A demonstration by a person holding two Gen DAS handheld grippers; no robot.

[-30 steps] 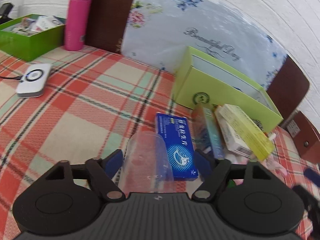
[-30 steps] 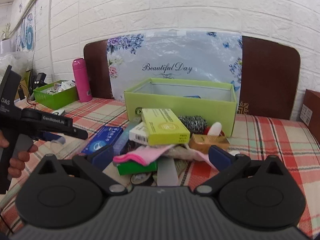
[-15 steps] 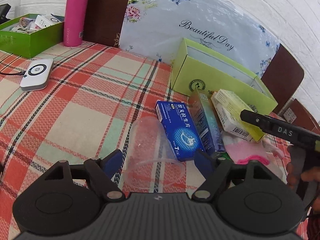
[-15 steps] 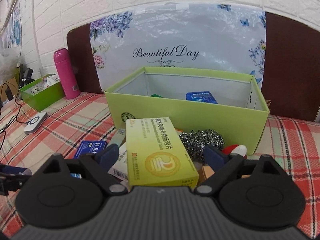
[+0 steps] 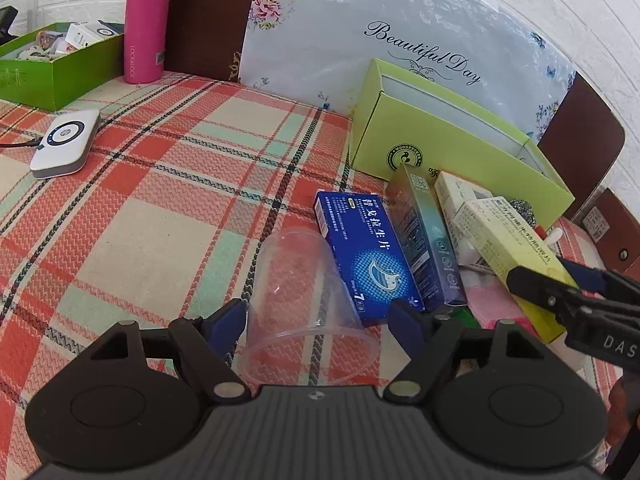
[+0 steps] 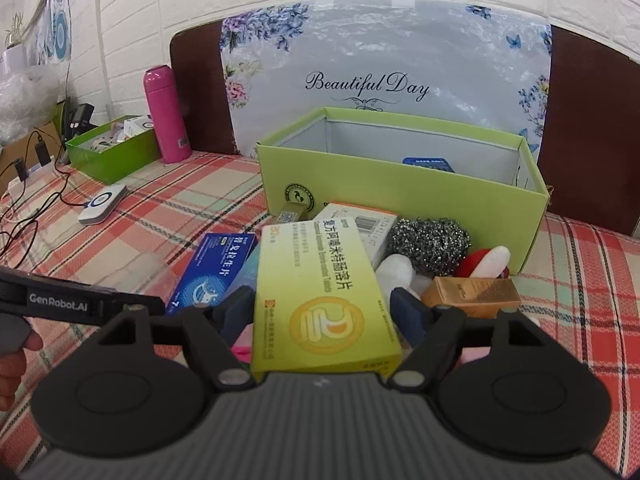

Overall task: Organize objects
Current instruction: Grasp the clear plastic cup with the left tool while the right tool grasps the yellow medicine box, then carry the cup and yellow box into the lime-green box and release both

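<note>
Left gripper (image 5: pixel 316 320) fingers spread wide, clear plastic cup (image 5: pixel 308 300) lying on its side between them, mouth toward camera, no finger contact visible. Blue medicine box (image 5: pixel 366 256) just right of cup, touching it. Dark teal box (image 5: pixel 430 236) beside that, then yellow-green box (image 5: pixel 508 248) with right gripper (image 5: pixel 560 284) at its near end. Open lime-green box (image 5: pixel 452 148) behind pile. Bench (image 5: pixel 160 200) under plaid cloth; white charger puck (image 5: pixel 64 142), pink bottle (image 5: pixel 146 20), green tray (image 5: pixel 52 68) far left.
</note>
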